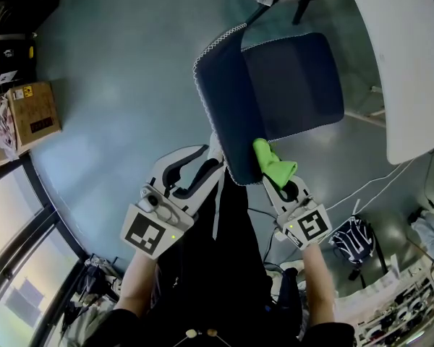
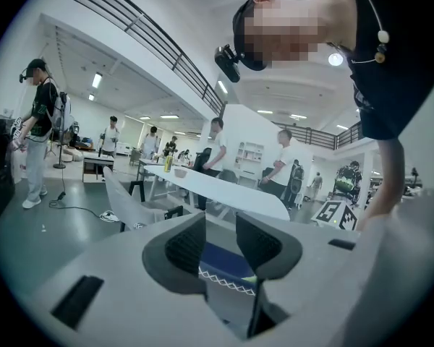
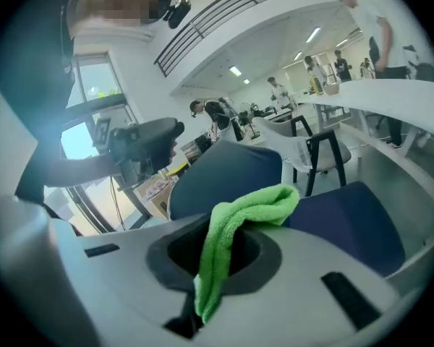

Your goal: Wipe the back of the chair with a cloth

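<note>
Chair (image 1: 289, 85): 1 | cloth (image 1: 273, 163): 1, clamped in right gripper (image 1: 278, 185) jaws | left gripper (image 1: 211, 157) jaws apart

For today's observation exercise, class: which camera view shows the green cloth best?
The right gripper view: the green cloth fills the centre, pinched between the jaws. The head view shows it small, by the chair back; the left gripper view, just a green speck.

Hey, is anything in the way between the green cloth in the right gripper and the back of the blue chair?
Nothing visible does. The green cloth, clamped in the right gripper, is right beside the chair back at its near edge, with no object between them.
</note>
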The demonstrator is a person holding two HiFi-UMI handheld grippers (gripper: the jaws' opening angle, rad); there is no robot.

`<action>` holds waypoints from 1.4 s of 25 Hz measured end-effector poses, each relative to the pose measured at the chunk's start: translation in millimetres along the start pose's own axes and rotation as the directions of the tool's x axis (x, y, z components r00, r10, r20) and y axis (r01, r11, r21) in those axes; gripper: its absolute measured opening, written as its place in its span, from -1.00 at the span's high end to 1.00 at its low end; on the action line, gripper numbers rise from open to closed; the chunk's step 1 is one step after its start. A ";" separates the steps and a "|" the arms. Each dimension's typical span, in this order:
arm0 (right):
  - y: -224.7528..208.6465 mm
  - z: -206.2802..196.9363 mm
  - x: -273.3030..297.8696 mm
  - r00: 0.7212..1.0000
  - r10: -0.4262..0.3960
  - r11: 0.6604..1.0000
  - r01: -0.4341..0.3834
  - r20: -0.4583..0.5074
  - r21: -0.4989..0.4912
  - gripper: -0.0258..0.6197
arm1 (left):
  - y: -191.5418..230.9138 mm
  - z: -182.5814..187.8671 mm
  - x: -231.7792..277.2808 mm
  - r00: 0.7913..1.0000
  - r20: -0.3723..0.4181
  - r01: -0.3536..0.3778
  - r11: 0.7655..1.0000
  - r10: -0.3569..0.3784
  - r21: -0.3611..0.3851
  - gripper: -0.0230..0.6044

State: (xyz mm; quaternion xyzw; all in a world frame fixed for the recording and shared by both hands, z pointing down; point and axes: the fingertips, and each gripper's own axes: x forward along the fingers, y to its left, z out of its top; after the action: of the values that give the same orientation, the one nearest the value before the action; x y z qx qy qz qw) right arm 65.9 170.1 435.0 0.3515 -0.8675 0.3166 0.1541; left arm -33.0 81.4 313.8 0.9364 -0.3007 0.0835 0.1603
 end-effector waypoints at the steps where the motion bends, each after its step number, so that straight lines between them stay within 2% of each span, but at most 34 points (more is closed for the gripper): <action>1: -6.0 7.8 -1.8 1.000 -0.016 1.000 0.016 0.020 0.003 0.86 | 0.8 0.0 -0.4 1.000 -0.001 0.000 1.000 0.000 0.001 0.51; 5: -39.0 28.2 -2.1 0.995 -0.094 0.994 0.096 0.037 -0.059 0.86 | 6.0 -0.7 -3.4 1.000 -0.002 -0.010 1.000 0.010 -0.001 0.51; 9: -71.0 20.1 9.7 0.988 -0.154 0.977 0.149 -0.026 -0.152 0.86 | 10.2 -0.3 -7.3 1.000 0.003 -0.022 1.000 0.022 -0.006 0.51; 14: -95.3 -20.8 38.2 0.977 -0.155 0.975 0.127 -0.150 -0.181 0.86 | 15.5 3.9 -8.6 0.999 0.009 -0.035 0.999 0.035 0.003 0.51; 17: -97.0 -28.1 50.8 0.973 -0.142 0.978 0.110 -0.180 -0.175 0.86 | 20.0 5.9 -12.1 0.999 0.008 -0.046 0.999 0.046 0.007 0.51; 20: -105.1 -17.1 64.6 0.977 -0.159 0.980 0.139 -0.139 -0.142 0.86 | 23.8 4.7 -14.5 0.998 0.006 -0.060 0.998 0.060 0.002 0.51; 23: -128.0 3.3 87.3 0.976 -0.207 0.976 0.202 -0.065 -0.078 0.86 | 24.3 2.7 -14.0 0.998 0.004 -0.068 0.998 0.068 -0.005 0.51; 27: -165.5 34.3 125.0 0.954 -0.301 0.953 0.301 0.004 -0.015 0.86 | 23.4 0.7 -18.6 0.997 -0.017 -0.080 0.997 0.080 0.010 0.51; 30: -185.1 56.4 152.5 0.943 -0.331 0.943 0.328 0.041 0.056 0.86 | 27.5 -2.4 -26.5 0.994 -0.038 -0.102 0.995 0.103 0.022 0.51; 35: -202.8 80.1 187.5 0.930 -0.364 0.931 0.362 0.049 0.046 0.86 | 38.7 2.3 -42.5 0.988 -0.028 -0.150 0.988 0.149 -0.024 0.51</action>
State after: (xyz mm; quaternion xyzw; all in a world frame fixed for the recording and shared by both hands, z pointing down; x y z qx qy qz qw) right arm 73.5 -90.6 556.0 0.5174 -0.7858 0.2882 0.1786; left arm -89.9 73.7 310.5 0.9079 -0.3690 0.1036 0.1696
